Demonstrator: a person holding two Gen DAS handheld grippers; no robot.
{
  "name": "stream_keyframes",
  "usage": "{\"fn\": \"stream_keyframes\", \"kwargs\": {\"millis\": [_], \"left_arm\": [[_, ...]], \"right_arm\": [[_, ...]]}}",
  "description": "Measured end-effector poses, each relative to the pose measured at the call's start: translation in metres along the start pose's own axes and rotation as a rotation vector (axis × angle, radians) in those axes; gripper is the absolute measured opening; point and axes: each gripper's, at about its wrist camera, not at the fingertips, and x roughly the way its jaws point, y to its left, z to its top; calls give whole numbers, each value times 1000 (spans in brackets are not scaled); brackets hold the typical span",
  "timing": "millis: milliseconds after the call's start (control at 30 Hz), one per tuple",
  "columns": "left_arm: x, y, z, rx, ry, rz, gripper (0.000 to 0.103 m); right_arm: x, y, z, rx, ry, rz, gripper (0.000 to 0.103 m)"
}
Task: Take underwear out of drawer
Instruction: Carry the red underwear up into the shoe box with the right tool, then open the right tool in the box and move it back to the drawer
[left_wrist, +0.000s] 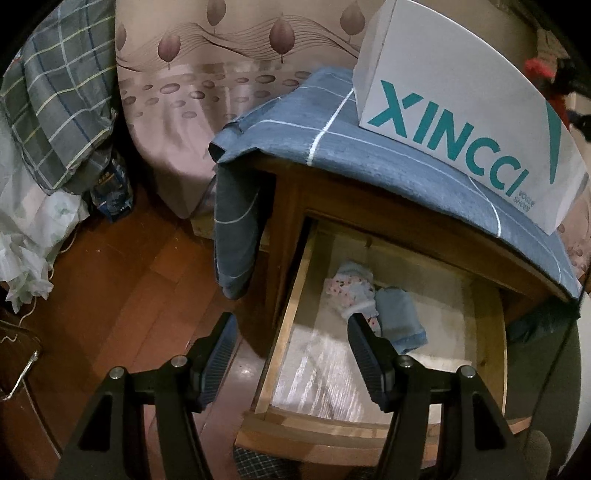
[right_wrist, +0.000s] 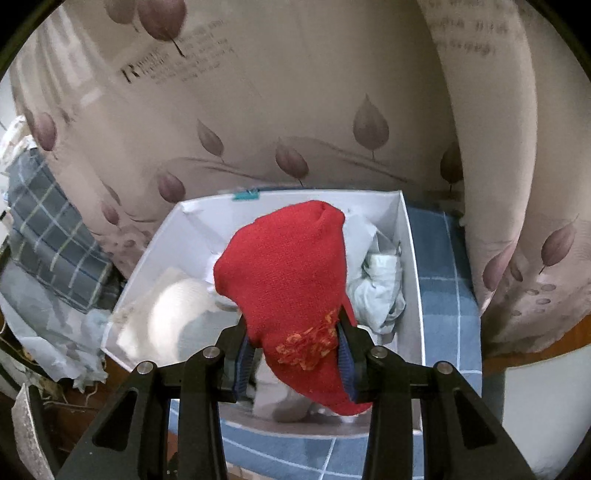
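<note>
Right tongs (right_wrist: 295, 341) sit closest to the lens in the right wrist view, closed partway on a red garment (right_wrist: 284, 280); both pads press its lower end. Its long axis runs from the jaws toward the far side, and the free end hangs over the open white box (right_wrist: 410, 258). Pale cloth already lies inside the box, which stands on the blue checked cover (right_wrist: 439, 280) of the cabinet.

Left tongs (left_wrist: 291, 350) stand about half open and hold nothing. They point down at the near left corner of the open drawer (left_wrist: 291, 314): the left finger is over the floor (left_wrist: 122, 302), outside the drawer, and the right finger is over the drawer interior.

Remaining underwear lies at the far left of the drawer:
- a patterned piece (left_wrist: 351, 291), just beyond the right finger's tip;
- a pale blue piece (left_wrist: 400, 321), touching it on the right, long axis running near to far.

Judgement: the red garment appears ready for release into the box, since it is already above the opening. For the next pick, the left tongs are the nearer tool; they would need to shift right and farther in to straddle either piece across its short side.
</note>
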Motion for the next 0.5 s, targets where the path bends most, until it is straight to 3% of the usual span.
{"fn": "stream_keyframes", "kwargs": {"millis": [300,467,500], "left_arm": [[-1,2,0,-5,2,-9,64],[0,2,-1,-3,3,-6,64],[1,2,-1,-2,3,-5,64]], "right_arm": [[33,-13,-6,-1,56,-51,41],[30,-13,-4,-1,39,-63,54],[27,-13,-4,-3,31,-67,61]]}}
